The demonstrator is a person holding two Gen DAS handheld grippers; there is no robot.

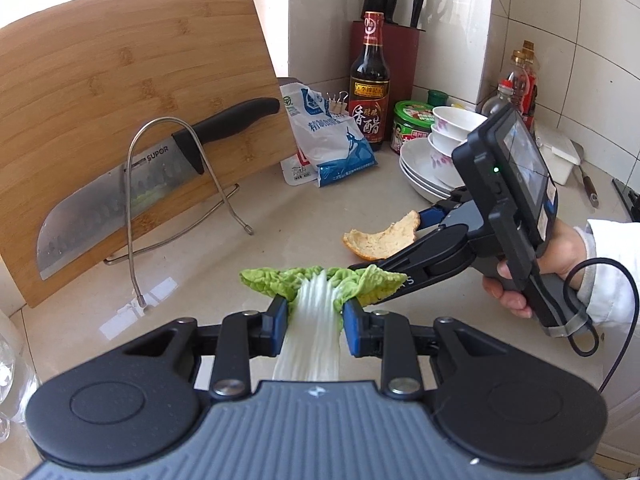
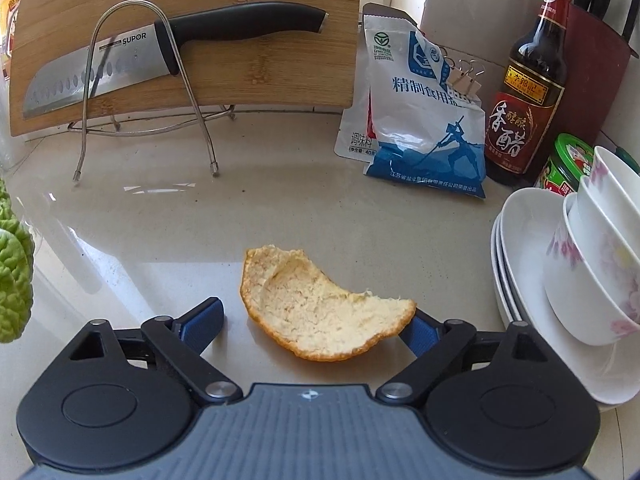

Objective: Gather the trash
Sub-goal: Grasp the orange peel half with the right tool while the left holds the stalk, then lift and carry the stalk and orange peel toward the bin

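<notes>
My left gripper (image 1: 315,318) is shut on a cabbage leaf (image 1: 316,328) with a white stem and green crinkled top, held above the counter. The leaf's green edge also shows at the left of the right wrist view (image 2: 14,280). An orange peel (image 2: 320,312) lies pith side up on the beige counter; it also shows in the left wrist view (image 1: 380,240). My right gripper (image 2: 316,326) is open, its blue pads (image 2: 202,322) on either side of the peel, the right pad touching its tip. In the left wrist view the right gripper (image 1: 408,240) reaches in from the right.
A bamboo cutting board (image 1: 120,100) with a cleaver (image 1: 120,196) stands in a wire rack at the left. A salt bag (image 2: 420,120), vinegar bottle (image 2: 524,92), knife block (image 1: 384,56), green-lidded jar (image 2: 568,164) and stacked white plates and bowls (image 2: 568,280) stand at the back right.
</notes>
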